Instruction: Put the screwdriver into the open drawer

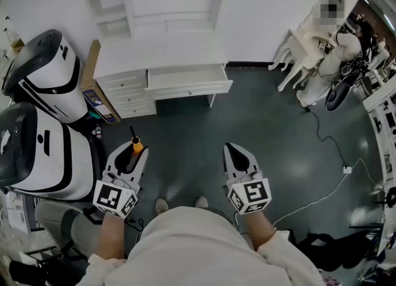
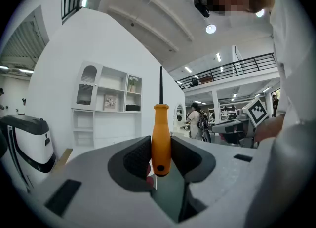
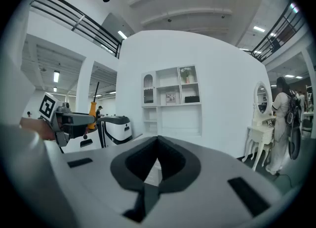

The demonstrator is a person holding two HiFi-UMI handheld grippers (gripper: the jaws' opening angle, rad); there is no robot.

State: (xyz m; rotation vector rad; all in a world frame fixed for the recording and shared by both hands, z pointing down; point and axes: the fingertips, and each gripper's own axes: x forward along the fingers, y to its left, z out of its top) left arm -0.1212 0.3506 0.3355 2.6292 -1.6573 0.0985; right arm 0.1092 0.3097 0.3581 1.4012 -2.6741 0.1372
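A person stands on a dark floor, holding a gripper in each hand. The left gripper (image 1: 129, 158) clamps the orange handle of the screwdriver (image 2: 160, 143), with its shaft pointing up. The right gripper (image 1: 238, 155) is closed and empty. The open drawer (image 1: 189, 79) juts from a white desk (image 1: 161, 52) well ahead, at the far wall. The screwdriver is in hand, but carrying it over and placing it in the drawer remain.

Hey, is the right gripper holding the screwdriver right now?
No, the right gripper is shut and empty; the left gripper clamps the orange-handled screwdriver.
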